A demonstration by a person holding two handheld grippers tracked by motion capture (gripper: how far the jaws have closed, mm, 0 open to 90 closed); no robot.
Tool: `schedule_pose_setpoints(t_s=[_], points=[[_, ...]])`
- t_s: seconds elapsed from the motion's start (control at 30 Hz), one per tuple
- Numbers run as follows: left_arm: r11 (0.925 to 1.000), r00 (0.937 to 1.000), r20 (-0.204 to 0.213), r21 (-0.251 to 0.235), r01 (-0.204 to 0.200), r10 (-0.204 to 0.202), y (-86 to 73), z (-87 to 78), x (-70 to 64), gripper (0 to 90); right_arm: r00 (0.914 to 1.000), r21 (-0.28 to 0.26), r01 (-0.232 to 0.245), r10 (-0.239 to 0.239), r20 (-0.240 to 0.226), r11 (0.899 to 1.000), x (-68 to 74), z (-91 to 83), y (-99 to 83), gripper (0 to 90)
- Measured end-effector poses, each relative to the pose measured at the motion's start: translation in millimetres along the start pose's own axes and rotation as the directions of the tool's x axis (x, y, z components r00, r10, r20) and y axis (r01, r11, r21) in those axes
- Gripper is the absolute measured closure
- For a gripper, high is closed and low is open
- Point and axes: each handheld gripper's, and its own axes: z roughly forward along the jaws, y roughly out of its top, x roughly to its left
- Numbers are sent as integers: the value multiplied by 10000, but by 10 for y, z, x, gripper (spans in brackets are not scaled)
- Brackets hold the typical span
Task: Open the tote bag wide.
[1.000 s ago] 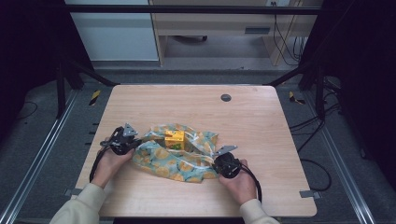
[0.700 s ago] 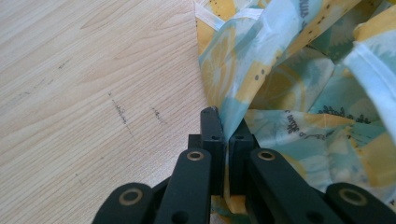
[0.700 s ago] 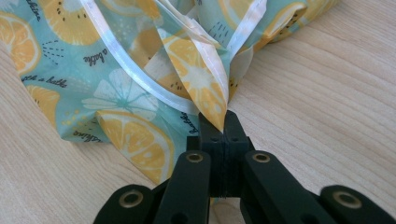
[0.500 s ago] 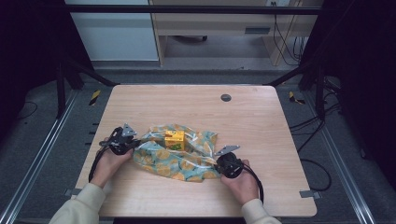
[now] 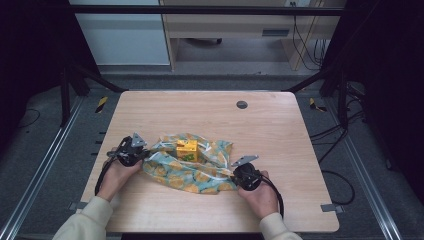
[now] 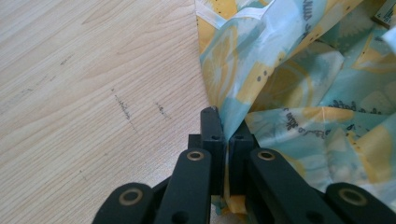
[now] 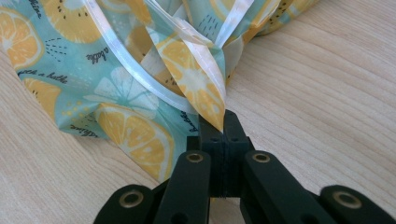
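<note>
**On a pale wooden surface, a printed cloth is pinched at both ends**

On the near half of the wooden surface (image 5: 280, 130), a crumpled cloth (image 5: 200, 172) printed with lemon slices on teal is spread between the two hands. A small yellow carton (image 5: 187, 150) is seen resting on top of the cloth near its middle. The surface is framed by dark metal rails and a grey floor, with cables trailing at the right and pale cabinets beyond the far edge. A round dark grommet (image 5: 242, 104) is set in the surface near the far edge, well apart from the cloth.

The left gripper (image 6: 224, 128) is held at the cloth's left end, its jaws pressed together on a fold of fabric. The right gripper (image 7: 218, 123) is held at the cloth's near right corner, its jaws pinched on a white-hemmed tip. The far half and the right side of the surface are left bare.
</note>
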Motion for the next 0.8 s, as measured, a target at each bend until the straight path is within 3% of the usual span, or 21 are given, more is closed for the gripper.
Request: schedule_pose_setpoints(t_s=[0.33, 0.37, 0.4, 0.43, 0.5, 0.53, 0.57, 0.6, 0.63, 0.67, 0.77, 0.8], points=[[9999, 10000, -58, -114, 46, -46, -9, -18, -3, 845, 10000, -158, 55, -54, 33, 9999, 7, -2, -8, 883], [9998, 10000, -68, -175, -7, 5, -9, -34, -1, 809, 9999, -274, 132, -133, -6, 9995, 6, -5, -8, 815], [9998, 10000, -68, -175, -7, 5, -9, -34, -1, 750, 9999, -274, 132, -133, -6, 9995, 6, -5, -8, 815], [9993, 9998, -182, -365, 60, -67, -10, -58, -7, 750, 9999, -376, 112, -113, -30, 9992, 15, -16, -6, 694], [9970, 9991, -300, -721, 278, -301, -3, -115, -7, 596, 9998, -680, 195, -190, 89, 9975, 39, -53, 12, 503], [9910, 9983, -310, -1261, 446, -489, 14, -184, -12, 493, 9992, -1231, 359, -337, 202, 9917, 75, -120, 38, 354], [9858, 9976, -345, -1595, 532, -594, 31, -241, -15, 458, 9988, -1459, 452, -424, 224, 9883, 93, -146, 49, 307], [9858, 9976, -345, -1595, 532, -594, 31, -241, -15, 416, 9988, -1459, 452, -424, 224, 9883, 93, -146, 49, 307], [9748, 9965, -181, -2099, 761, -817, 61, -319, -25, 373, 9974, -1919, 689, -640, 318, 9790, 135, -227, 71, 225], [9748, 9965, -181, -2099, 761, -817, 61, -319, -25, 340, 9974, -1919, 689, -640, 318, 9790, 135, -227, 71, 225], [9541, 9952, 35, -2843, 945, -975, 100, -483, -61, 285, 9966, -2564, 779, -679, 476, 9634, 141, -351, 90, 161], [9443, 9946, 15, -3141, 988, -1036, 107, -571, -76, 247, 9965, -2861, 664, -491, 672, 9559, 90, -422, 94, 128]])
